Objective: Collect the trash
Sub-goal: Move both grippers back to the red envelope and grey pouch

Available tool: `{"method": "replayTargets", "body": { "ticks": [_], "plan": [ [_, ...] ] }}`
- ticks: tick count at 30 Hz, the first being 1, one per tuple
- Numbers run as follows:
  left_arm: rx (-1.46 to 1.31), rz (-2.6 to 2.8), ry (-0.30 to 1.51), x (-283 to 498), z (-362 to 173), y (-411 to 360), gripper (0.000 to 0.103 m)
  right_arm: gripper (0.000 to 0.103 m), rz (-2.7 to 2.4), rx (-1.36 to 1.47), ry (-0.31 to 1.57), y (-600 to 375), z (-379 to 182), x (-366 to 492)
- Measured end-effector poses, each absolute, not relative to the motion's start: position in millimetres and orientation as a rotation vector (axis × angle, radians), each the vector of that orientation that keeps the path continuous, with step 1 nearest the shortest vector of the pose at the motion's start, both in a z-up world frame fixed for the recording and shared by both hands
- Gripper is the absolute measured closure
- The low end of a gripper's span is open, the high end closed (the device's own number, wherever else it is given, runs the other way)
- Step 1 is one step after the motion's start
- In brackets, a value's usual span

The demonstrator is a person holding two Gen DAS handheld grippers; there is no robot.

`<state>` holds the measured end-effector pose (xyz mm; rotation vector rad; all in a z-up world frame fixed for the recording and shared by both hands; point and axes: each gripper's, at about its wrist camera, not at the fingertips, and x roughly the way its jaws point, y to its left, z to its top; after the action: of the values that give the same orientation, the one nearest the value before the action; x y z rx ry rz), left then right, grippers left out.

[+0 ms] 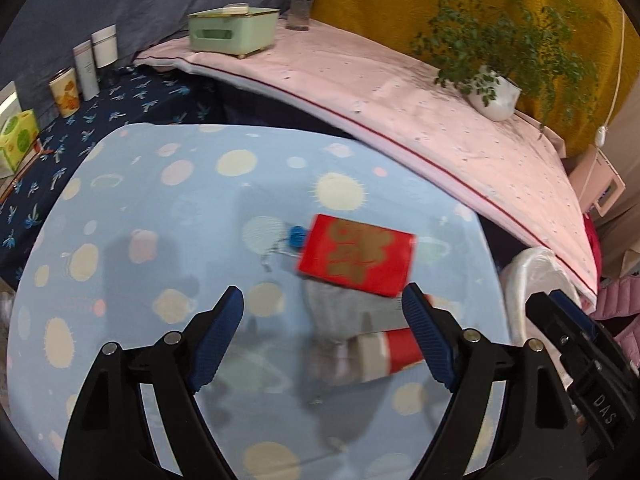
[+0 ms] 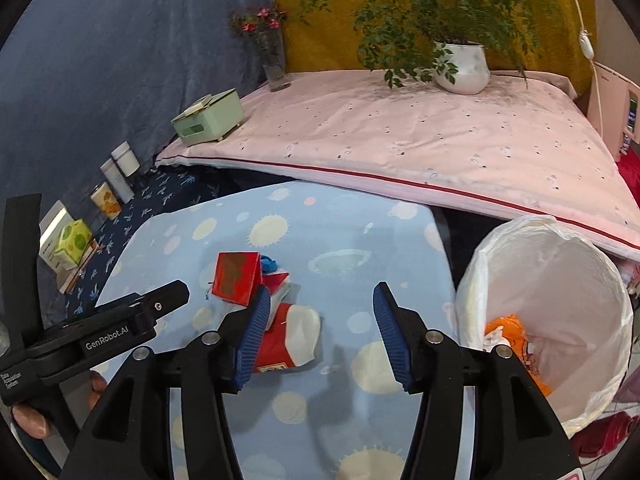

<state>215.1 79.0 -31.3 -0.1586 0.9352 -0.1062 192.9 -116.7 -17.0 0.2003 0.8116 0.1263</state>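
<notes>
On the light blue spotted tablecloth (image 1: 160, 200) lies a red box with gold print (image 1: 356, 260), a small blue scrap (image 1: 297, 236) at its far left corner. A crushed red and white carton (image 1: 372, 354) lies nearer. My left gripper (image 1: 322, 296) is open above the cloth, the carton low between its fingers and apart from the pads. My right gripper (image 2: 322, 290) is open over bare cloth; the carton (image 2: 292, 340) shows just behind its left finger (image 2: 252, 332), the red box (image 2: 236, 278) beyond. A white-lined bin (image 2: 592, 280) stands right of the table with orange trash (image 2: 508, 332) inside.
A pink padded surface (image 2: 400, 140) behind the table carries a green box (image 2: 208, 120), a glass vase (image 2: 276, 68) and a potted plant (image 2: 464, 68). Tins (image 2: 106, 198) and small boxes (image 2: 72, 240) line a dark blue cloth on the left. The left gripper's black body (image 2: 132, 320) sits close beside the right.
</notes>
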Motion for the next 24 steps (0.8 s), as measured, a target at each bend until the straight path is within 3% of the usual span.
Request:
{"method": "replayTargets", "body": {
  "ticks": [10,22,23,24],
  "plan": [
    [-0.205,-0.050,0.992,228,-63,135,0.026,0.050,0.207,0.180,0.875,-68,-44,240],
    [-0.218,-0.061,1.021,245,-81,144,0.026,0.048,0.236,0.228,0.939,-55,-76,282],
    [-0.218,-0.065,1.023,245,-82,142,0.026,0.052,0.242,0.231,0.941,-54,-78,282],
    [-0.217,-0.068,1.025,245,-83,141,0.026,0.064,0.249,0.229,0.944,-53,-79,283]
  ]
}}
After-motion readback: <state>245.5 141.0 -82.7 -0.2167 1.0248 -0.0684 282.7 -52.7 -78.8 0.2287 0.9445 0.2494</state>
